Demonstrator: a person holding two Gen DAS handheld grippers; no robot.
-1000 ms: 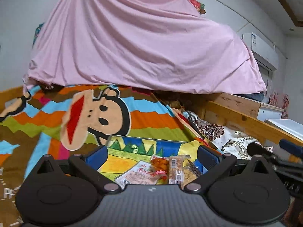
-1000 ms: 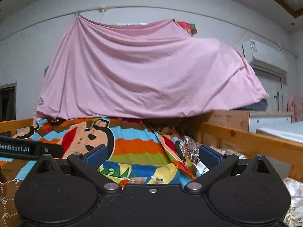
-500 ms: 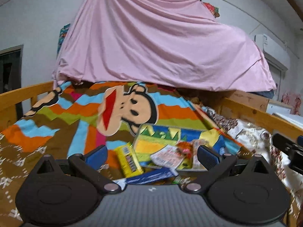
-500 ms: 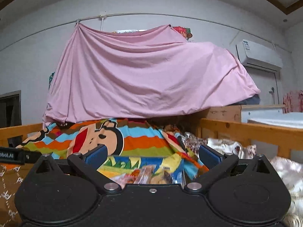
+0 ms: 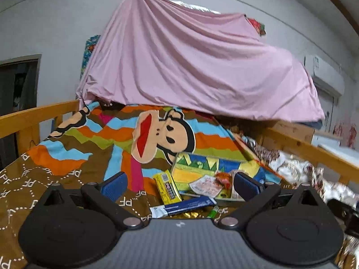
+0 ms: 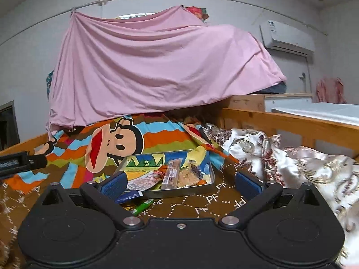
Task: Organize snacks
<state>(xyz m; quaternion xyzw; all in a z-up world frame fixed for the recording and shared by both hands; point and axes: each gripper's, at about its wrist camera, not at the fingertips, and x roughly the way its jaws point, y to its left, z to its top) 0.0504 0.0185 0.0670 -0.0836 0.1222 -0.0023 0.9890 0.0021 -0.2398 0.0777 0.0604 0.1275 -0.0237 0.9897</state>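
A shallow tray with a colourful cartoon bottom lies on the bed and holds several snack packets. It also shows in the left wrist view. In front of it on the blanket lie a yellow packet, a blue bar, gold-wrapped sweets and a small green stick. My left gripper is open and empty above these loose snacks. My right gripper is open and empty just before the tray.
The bed has a striped monkey blanket, wooden rails on both sides and a floral quilt bunched at the right. A pink sheet hangs across the back. The left gripper's body shows at the left.
Both grippers have pulled back and tilted down. The loose snacks in front of the tray have come into view. Both stay open and empty.
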